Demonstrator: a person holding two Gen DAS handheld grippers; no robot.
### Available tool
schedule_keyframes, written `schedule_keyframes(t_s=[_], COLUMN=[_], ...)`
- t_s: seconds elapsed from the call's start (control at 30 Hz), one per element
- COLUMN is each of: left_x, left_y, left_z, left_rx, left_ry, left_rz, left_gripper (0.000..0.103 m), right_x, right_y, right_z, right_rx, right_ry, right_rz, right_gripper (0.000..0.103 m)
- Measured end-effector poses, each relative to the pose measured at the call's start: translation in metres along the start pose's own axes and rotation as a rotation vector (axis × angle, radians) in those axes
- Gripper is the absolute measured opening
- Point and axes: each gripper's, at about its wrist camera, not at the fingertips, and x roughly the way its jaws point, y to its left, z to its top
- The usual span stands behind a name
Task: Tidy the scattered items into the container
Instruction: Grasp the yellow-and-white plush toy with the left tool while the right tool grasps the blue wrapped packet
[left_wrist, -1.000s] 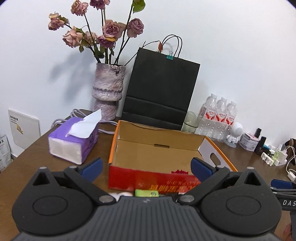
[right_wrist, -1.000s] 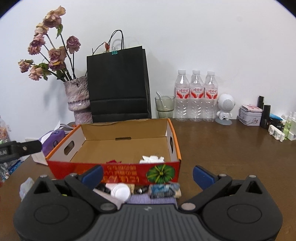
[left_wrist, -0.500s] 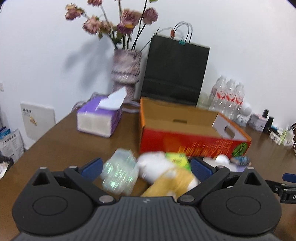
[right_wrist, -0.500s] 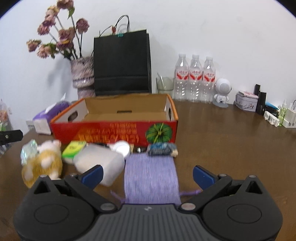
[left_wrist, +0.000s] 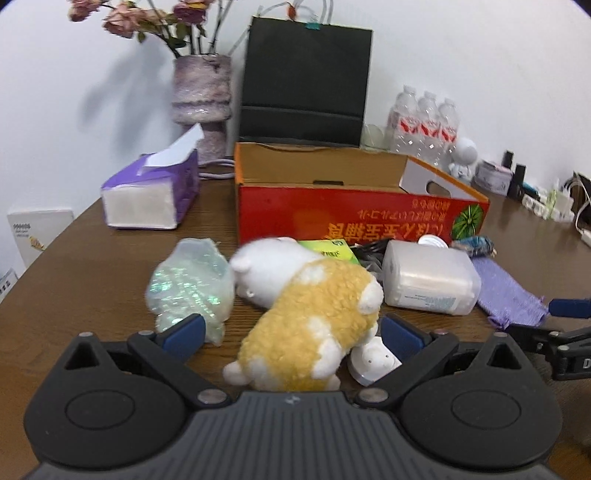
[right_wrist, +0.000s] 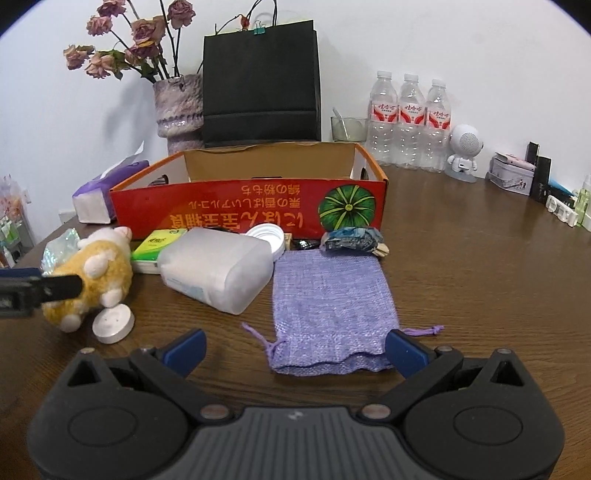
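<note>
A red cardboard box (left_wrist: 354, 218) (right_wrist: 236, 218) stands open on the brown table. In front of it lie a yellow and white plush toy (left_wrist: 314, 325) (right_wrist: 96, 273), an iridescent bag (left_wrist: 192, 284), a white plastic jar (left_wrist: 428, 280) (right_wrist: 218, 273), a green packet (right_wrist: 159, 240), a lilac cloth pouch (right_wrist: 332, 306) (left_wrist: 506, 295), a small white disc (right_wrist: 112, 325) and a crumpled blue wrapper (right_wrist: 351, 238). My left gripper (left_wrist: 291, 332) is open with the plush between its fingers. My right gripper (right_wrist: 295, 347) is open over the pouch's near end.
A purple tissue box (left_wrist: 151, 195) sits left of the box. Behind stand a vase of dried roses (right_wrist: 177, 107), a black paper bag (right_wrist: 262, 85), a glass (right_wrist: 347, 127), three water bottles (right_wrist: 410, 122), a white robot figure (right_wrist: 463, 151) and small items at far right.
Both grippers have drawn back from the box and dropped lower, so the scattered items in front of it now show. The plush now lies between my left fingers.
</note>
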Motion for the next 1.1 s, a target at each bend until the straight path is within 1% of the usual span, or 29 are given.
schedule_keyframes(t_s=[0.07, 0.1, 0.17, 0.2, 0.23, 0.27, 0.37, 0.53, 0.63, 0.73, 0.83, 0.9, 1.0, 1.03, 1.1], left_x=[0.009, 0.012, 0.017, 0.018, 0.019, 0.019, 0.015, 0.008, 0.006, 0.005, 0.007, 0.010, 0.016, 0.017, 0.019], left_y=[0.000, 0.000, 0.000, 0.000, 0.000, 0.000, -0.001, -0.002, -0.002, -0.004, -0.009, -0.013, -0.016, -0.016, -0.017], left_z=[0.001, 0.002, 0.002, 0.002, 0.001, 0.001, 0.001, 0.006, 0.011, 0.019, 0.029, 0.035, 0.038, 0.039, 0.039], left_rx=[0.004, 0.005, 0.003, 0.001, 0.000, 0.001, -0.005, -0.017, -0.026, -0.027, -0.030, -0.036, -0.045, -0.049, -0.053], left_ry=[0.009, 0.012, 0.020, 0.022, 0.023, 0.022, 0.002, -0.043, -0.059, -0.076, -0.094, -0.102, -0.105, -0.104, -0.104], left_rz=[-0.003, -0.013, -0.045, -0.065, -0.084, -0.094, -0.108, -0.109, -0.110, -0.115, -0.119, -0.119, -0.122, -0.124, -0.124], left_gripper=[0.103, 0.099, 0.086, 0.068, 0.061, 0.051, 0.050, 0.050, 0.050, 0.050, 0.050, 0.050, 0.050, 0.050, 0.050], right_x=[0.001, 0.002, 0.004, 0.004, 0.005, 0.005, 0.006, 0.011, 0.012, 0.016, 0.027, 0.037, 0.056, 0.063, 0.080], right_y=[0.003, 0.005, 0.007, 0.007, 0.007, 0.005, 0.002, 0.003, -0.001, -0.017, -0.034, -0.043, -0.050, -0.051, -0.052], right_z=[-0.001, -0.002, -0.003, -0.003, -0.003, -0.003, 0.000, 0.009, 0.015, 0.026, 0.041, 0.050, 0.063, 0.066, 0.072], right_rx=[-0.008, -0.014, -0.026, -0.027, -0.025, -0.020, -0.002, -0.001, 0.002, 0.025, 0.047, 0.056, 0.057, 0.053, 0.044], right_ry=[0.003, 0.004, 0.005, 0.005, 0.005, 0.003, -0.004, -0.025, -0.051, -0.072, -0.071, -0.069, -0.053, -0.045, -0.019], right_rz=[0.006, 0.005, -0.004, -0.008, -0.011, -0.012, -0.011, -0.015, -0.046, -0.083, -0.133, -0.146, -0.140, -0.132, -0.114], right_gripper=[0.103, 0.103, 0.103, 0.103, 0.103, 0.103, 0.103, 0.103, 0.103, 0.103, 0.103, 0.103, 0.103, 0.102, 0.096])
